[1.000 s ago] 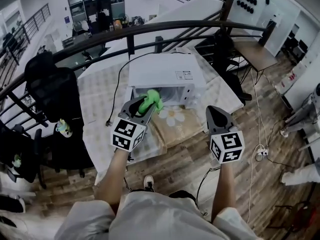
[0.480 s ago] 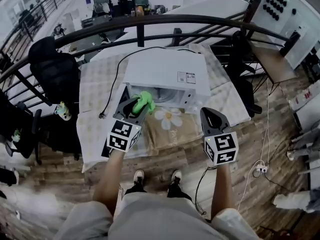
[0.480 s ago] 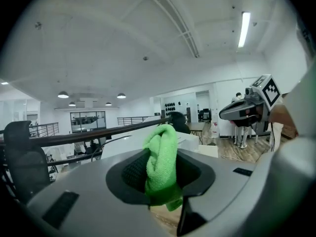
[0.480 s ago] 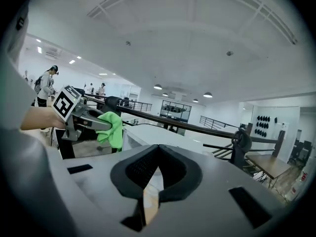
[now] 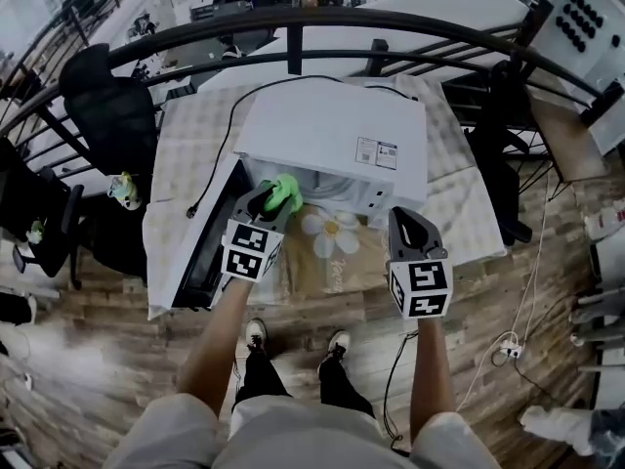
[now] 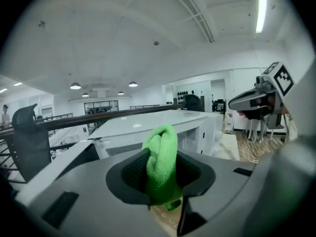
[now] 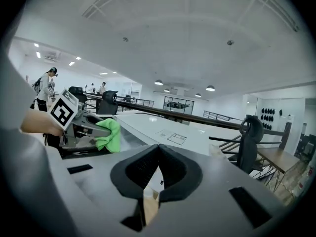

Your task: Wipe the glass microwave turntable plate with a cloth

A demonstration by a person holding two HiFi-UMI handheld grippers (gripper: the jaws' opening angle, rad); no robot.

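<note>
A white microwave (image 5: 332,135) stands on the table with its dark door (image 5: 203,254) swung open to the left. My left gripper (image 5: 269,196) is shut on a bright green cloth (image 5: 285,192), held at the left of the oven's opening. In the left gripper view the cloth (image 6: 160,142) is bunched upright between the jaws of the left gripper (image 6: 162,155). My right gripper (image 5: 403,219) is shut with nothing in it, in front of the oven's right corner. Pale curved lines show inside the cavity (image 5: 327,186); I cannot make out the glass plate clearly.
A checked tablecloth (image 5: 190,154) covers the table, with a flower-print mat (image 5: 332,234) in front of the oven. A black power cord (image 5: 227,145) runs left across the table. Behind it is a black railing (image 5: 293,29), and a black chair (image 5: 107,106) stands at the left.
The head view has moved forward and more over the table, so the open door now shows at the left. The left gripper still holds the cloth at the opening; the right stays shut.
</note>
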